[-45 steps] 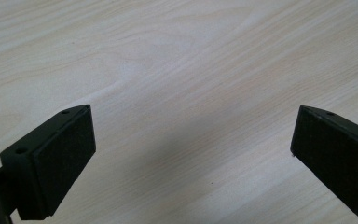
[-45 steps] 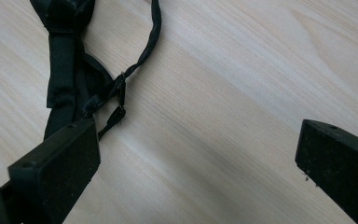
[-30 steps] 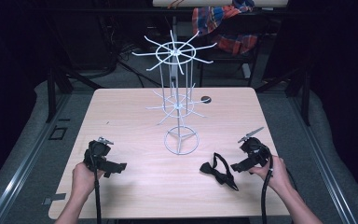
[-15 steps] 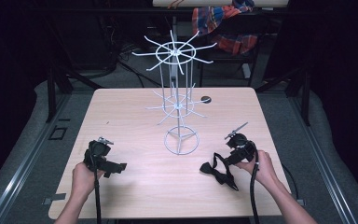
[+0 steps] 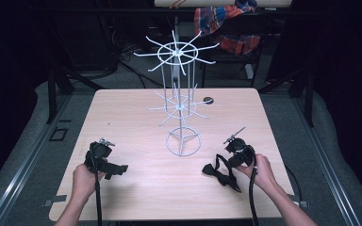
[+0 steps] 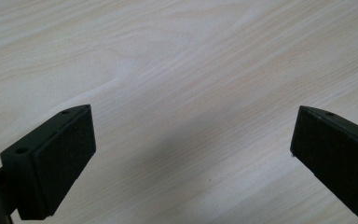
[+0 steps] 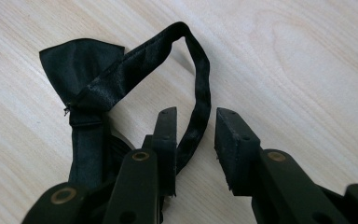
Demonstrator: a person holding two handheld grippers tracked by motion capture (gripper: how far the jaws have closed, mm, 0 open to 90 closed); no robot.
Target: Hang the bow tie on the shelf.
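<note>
Right gripper (image 7: pixel 193 135) moved in from 3 o'clock onto bow tie (image 5: pixel 221 173) — jaws just closing, strap (image 7: pixel 200 93) between, gap remains, not yet pinched. Pickup imminent. Left gripper (image 6: pixel 191 154) spread, idle over table (image 5: pixel 136 108).

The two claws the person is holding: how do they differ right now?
The left claw stands wide open over bare table; the right claw has just been closing, its jaws narrow. Nothing lies between the left claw's jaws; the strap of the black bow tie runs between the right claw's, with a gap still showing on one side. In the high view, the left claw points toward the table's middle, and the right claw points at the bow tie. Both are black and hand-held.
</note>
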